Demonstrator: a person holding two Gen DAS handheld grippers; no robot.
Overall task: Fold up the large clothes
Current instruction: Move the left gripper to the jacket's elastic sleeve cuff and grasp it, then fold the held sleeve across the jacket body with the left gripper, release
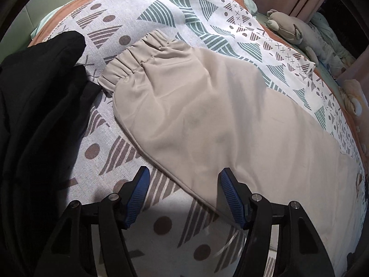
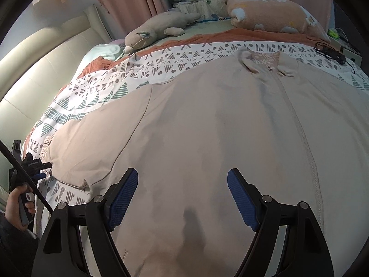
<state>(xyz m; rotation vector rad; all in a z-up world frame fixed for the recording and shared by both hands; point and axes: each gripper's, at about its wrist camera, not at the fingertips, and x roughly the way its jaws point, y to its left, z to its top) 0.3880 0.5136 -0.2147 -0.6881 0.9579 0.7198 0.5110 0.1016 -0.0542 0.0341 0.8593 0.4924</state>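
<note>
A beige zip-up jacket lies spread flat on the patterned bedspread, collar at the far side and zip running towards me. Its left sleeve stretches out with the elastic cuff at the far end. My left gripper is open low over the sleeve's near edge, one finger over the cloth and one over the bedspread. My right gripper is open just above the jacket's body, with nothing held. A hand holds the left gripper at the sleeve end.
A black garment is heaped left of the cuff. A plush toy, a rolled peach blanket and crumpled bedding lie at the far side. A black cabled item rests at the right. A padded headboard runs along the left.
</note>
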